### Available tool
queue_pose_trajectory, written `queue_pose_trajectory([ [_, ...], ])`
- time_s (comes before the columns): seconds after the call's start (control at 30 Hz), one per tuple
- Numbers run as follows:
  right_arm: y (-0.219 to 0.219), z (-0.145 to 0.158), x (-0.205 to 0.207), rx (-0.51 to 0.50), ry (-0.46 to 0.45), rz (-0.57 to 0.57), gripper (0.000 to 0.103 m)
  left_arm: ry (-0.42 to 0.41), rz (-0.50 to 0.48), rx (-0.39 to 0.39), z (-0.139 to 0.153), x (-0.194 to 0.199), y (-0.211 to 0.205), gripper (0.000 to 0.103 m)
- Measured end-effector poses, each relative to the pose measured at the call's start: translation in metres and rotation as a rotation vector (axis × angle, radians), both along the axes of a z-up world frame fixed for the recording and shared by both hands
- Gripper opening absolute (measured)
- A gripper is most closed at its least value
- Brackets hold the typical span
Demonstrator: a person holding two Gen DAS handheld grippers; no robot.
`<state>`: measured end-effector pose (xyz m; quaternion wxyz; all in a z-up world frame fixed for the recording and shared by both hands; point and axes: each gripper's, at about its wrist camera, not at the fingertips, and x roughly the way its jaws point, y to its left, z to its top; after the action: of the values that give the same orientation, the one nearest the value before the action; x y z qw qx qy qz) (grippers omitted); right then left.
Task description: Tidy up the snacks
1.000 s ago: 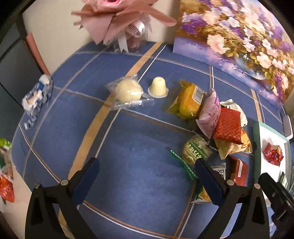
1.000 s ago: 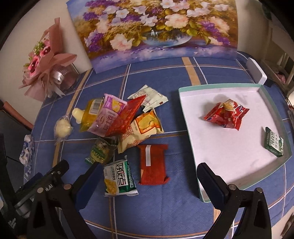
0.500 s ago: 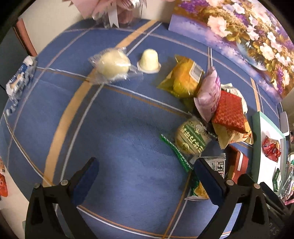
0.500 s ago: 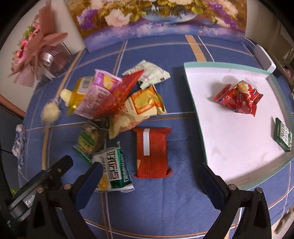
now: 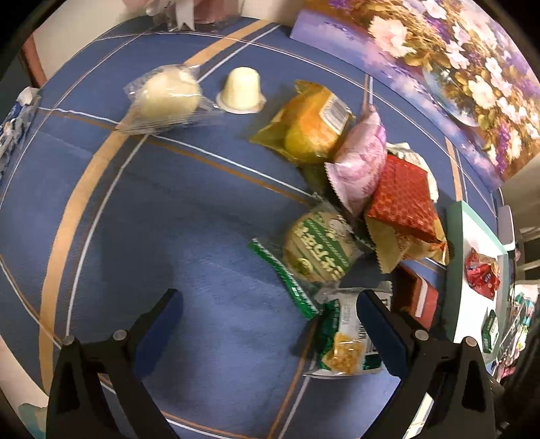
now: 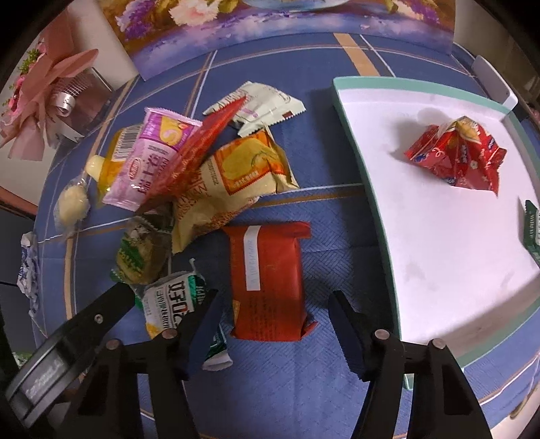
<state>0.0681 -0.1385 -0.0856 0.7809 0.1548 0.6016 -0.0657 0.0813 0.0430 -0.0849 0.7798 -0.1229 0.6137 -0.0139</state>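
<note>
A pile of snack packets lies on the blue tablecloth. My right gripper [image 6: 275,317] is open, its fingers either side of the near end of a red packet with a white strip [image 6: 268,277]. My left gripper [image 5: 270,320] is open just above the cloth; its right finger is over a green-and-white corn snack packet [image 5: 344,341], with a round green-labelled packet [image 5: 317,250] just beyond. The white tray with a teal rim [image 6: 351,135] holds a red crinkled packet [image 6: 455,158] and a small green packet [image 6: 533,229].
A clear-wrapped bun [image 5: 168,94], a jelly cup [image 5: 241,89], an orange pouch [image 5: 310,125], a pink packet [image 5: 361,165] and a red patterned packet [image 5: 401,199] lie beyond. A flower painting [image 6: 270,27] and bouquet [image 6: 44,101] stand at the back.
Both grippers have moved forward and down toward the pile. The right one now straddles the red packet; the left one has closed in on the corn snack packet.
</note>
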Motion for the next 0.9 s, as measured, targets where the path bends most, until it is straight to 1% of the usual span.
queue_pose_trajectory([
  [0.07, -0.001, -0.005, 0.002, -0.004, 0.012, 0.002, 0.059, 0.002, -0.011, -0.004, -0.001, 0.001, -0.004, 0.102],
  [0.23, 0.000, -0.007, 0.001, -0.025, 0.007, 0.019, 0.058, 0.009, -0.033, -0.032, -0.001, 0.002, -0.013, 0.102],
  [0.37, 0.005, -0.008, -0.002, -0.058, 0.006, 0.039, 0.052, 0.024, -0.047, -0.039, -0.005, 0.000, -0.020, 0.102],
  [0.53, 0.004, -0.006, -0.013, -0.057, -0.004, 0.043, 0.046, 0.040, -0.062, -0.056, -0.008, -0.006, -0.028, 0.102],
  [0.7, 0.002, -0.006, -0.026, -0.067, 0.002, 0.059, 0.046, 0.056, -0.083, -0.056, -0.013, -0.005, -0.038, 0.102],
  [0.8, 0.006, -0.008, -0.034, -0.085, 0.008, 0.074, 0.046, 0.071, -0.092, -0.043, -0.018, -0.004, -0.047, 0.101],
  [0.9, 0.008, -0.009, -0.040, -0.097, 0.013, 0.082, 0.046, 0.072, -0.107, -0.003, -0.023, 0.003, -0.064, 0.099],
])
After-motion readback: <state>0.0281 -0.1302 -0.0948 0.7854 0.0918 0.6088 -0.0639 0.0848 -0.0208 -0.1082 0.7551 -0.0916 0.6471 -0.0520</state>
